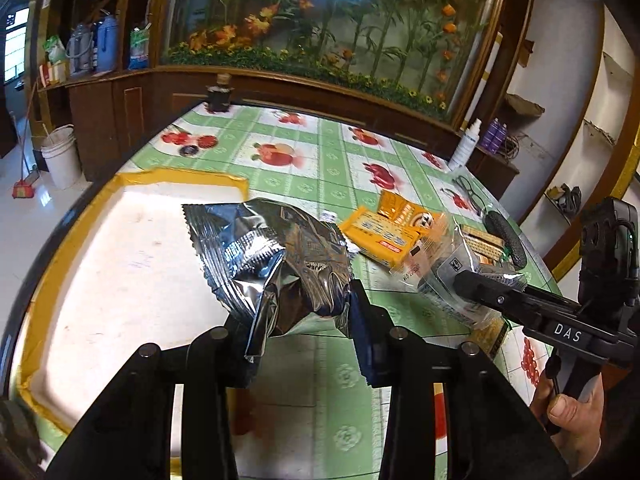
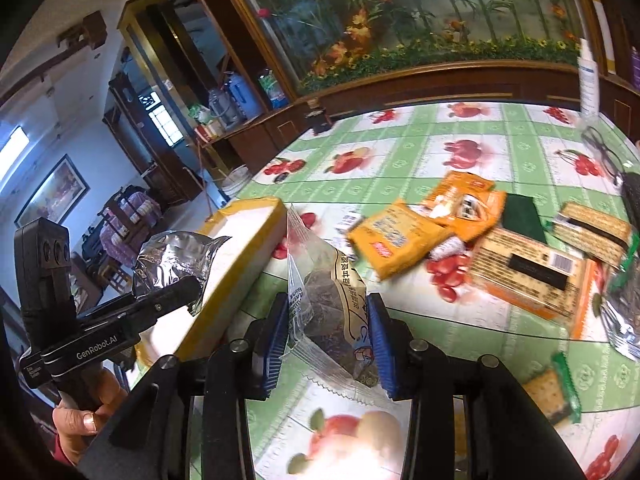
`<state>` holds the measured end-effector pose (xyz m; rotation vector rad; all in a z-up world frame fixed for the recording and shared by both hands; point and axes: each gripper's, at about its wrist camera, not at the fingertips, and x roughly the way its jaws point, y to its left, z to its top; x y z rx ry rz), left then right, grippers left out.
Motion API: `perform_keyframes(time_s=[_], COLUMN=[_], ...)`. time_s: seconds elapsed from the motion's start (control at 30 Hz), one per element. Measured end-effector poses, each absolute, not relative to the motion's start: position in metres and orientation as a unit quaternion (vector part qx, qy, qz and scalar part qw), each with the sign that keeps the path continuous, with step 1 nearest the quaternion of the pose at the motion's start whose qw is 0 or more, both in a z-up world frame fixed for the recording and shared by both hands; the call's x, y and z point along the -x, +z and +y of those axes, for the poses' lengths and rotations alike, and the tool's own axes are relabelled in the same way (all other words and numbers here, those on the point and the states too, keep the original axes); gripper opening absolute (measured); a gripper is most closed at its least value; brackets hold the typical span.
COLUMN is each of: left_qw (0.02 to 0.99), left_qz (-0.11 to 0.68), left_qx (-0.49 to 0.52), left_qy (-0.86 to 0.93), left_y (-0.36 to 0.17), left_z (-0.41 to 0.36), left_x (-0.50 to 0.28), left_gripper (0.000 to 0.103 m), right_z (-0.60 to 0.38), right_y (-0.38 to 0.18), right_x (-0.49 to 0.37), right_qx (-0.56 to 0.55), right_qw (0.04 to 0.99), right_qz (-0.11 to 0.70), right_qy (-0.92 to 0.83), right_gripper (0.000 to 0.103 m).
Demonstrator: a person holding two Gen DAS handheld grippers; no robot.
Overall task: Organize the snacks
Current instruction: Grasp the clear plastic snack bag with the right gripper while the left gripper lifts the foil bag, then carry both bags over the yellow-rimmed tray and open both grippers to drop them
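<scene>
A crumpled silver foil snack bag (image 1: pixel 276 248) hangs off the table with my left gripper (image 1: pixel 298 316) shut on its lower end, over the edge of a white tray with a yellow taped rim (image 1: pixel 132 178). My right gripper (image 2: pixel 330 328) is shut on a clear packet with dark contents (image 2: pixel 328 296), lifted above the green fruit-print tablecloth (image 2: pixel 440 148). In the right wrist view the left gripper (image 2: pixel 188 284) and its foil bag (image 2: pixel 172 252) are at the left, beside the tray (image 2: pixel 240 240). In the left wrist view the right gripper (image 1: pixel 468 280) holds the clear packet (image 1: pixel 440 276).
Loose snacks lie at the table's right: a yellow packet (image 2: pixel 400 236), an orange packet (image 2: pixel 464 200), cracker packs (image 2: pixel 532 272) and a green-wrapped cracker (image 2: pixel 556 388). Glasses (image 2: pixel 604 152) and a spray bottle (image 2: pixel 588 76) stand far right. A dark bottle (image 1: pixel 219 96) is at the far edge.
</scene>
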<state>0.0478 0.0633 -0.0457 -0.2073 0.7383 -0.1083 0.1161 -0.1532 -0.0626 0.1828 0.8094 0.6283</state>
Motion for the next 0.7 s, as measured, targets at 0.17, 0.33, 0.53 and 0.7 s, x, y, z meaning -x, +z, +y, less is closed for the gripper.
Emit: perform_keyframes(time_s=[0.17,0.33,0.53,0.7], left_qw=[0.932,0.932,0.918,0.91], left_qz=[0.345,0.345,0.369,0.383], left_qx=[0.108,0.109,0.122,0.129], left_qy=[-0.014,0.036,0.074,0.089], left_y=[-0.038,-0.043,-0.069,-0.087], left_z=[0.099,0.134,0.166,0.178], left_x=[-0.032,-0.02,-0.017,-0.012], left_gripper=[0.036,0.036,0.036,0.036], right_z=[-0.11,-0.053,0.022,0.06], right_y=[-0.051,-0.045,-0.052,-0.074], right_x=[-0.115,-0.111,-0.102,-0.097], right_qx=[-0.079,-0.068,-0.052,-0.031], right_qw=[0.856,0.836,0.807,0.797], right_qz=[0.379,0.378,0.388,0.406], right_qy=[0.343,0.392,0.442,0.447], right_gripper=[0.039,0.039,0.039,0.039])
